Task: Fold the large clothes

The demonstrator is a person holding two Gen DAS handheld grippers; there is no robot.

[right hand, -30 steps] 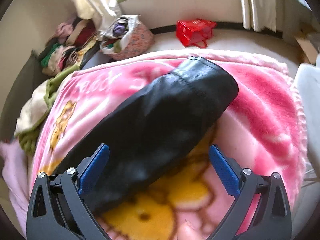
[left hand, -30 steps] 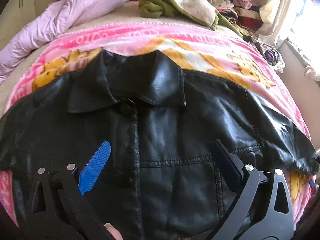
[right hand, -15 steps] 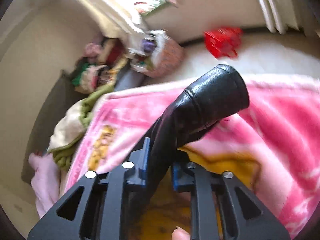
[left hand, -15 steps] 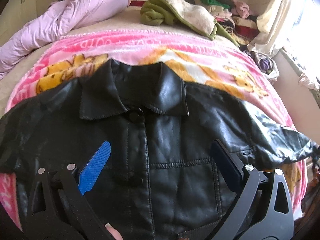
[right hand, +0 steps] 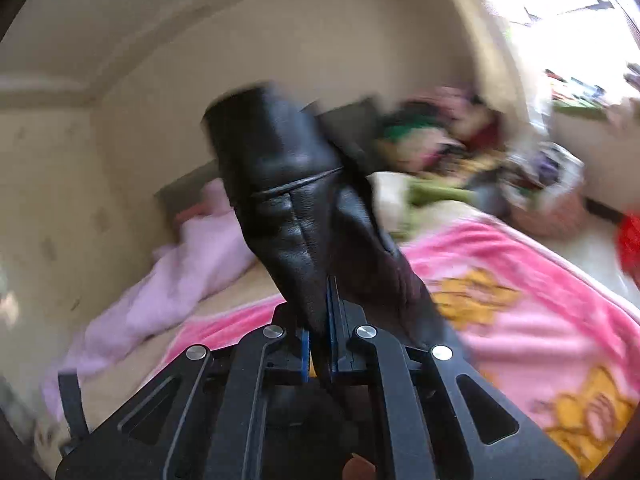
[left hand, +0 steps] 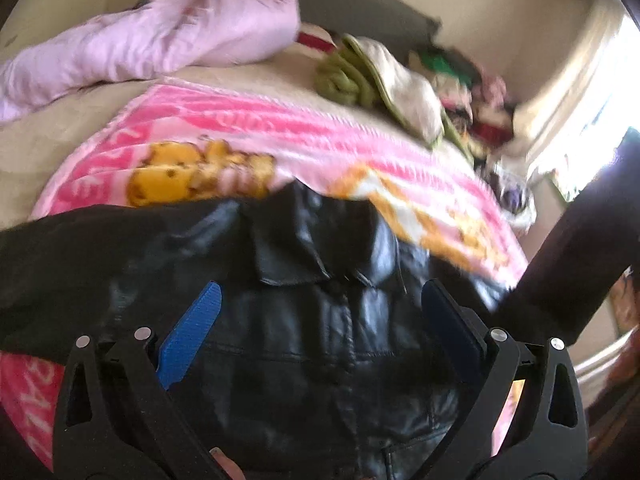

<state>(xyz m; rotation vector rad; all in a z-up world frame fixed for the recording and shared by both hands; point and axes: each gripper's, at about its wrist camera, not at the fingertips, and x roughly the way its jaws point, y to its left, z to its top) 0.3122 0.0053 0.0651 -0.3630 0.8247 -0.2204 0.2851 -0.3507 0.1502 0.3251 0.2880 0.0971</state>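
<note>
A black leather jacket (left hand: 312, 320) lies front up on a pink cartoon blanket (left hand: 224, 132), collar toward the far side. My left gripper (left hand: 320, 308) is open and empty, hovering over the jacket's chest below the collar. My right gripper (right hand: 320, 320) is shut on the jacket's sleeve (right hand: 280, 200), which stands lifted above the blanket with its cuff end up. The lifted sleeve also shows at the right edge of the left wrist view (left hand: 580, 256).
A lilac quilt (left hand: 160, 40) lies at the far left of the bed. A green and cream garment (left hand: 380, 80) and a pile of mixed clothes (left hand: 472, 92) lie at the far right, below a bright window. A red bag (right hand: 628, 240) sits on the floor.
My right gripper has raised the pinched sleeve higher and swung it toward the jacket's body. My left gripper has shifted a little over the jacket and stays open.
</note>
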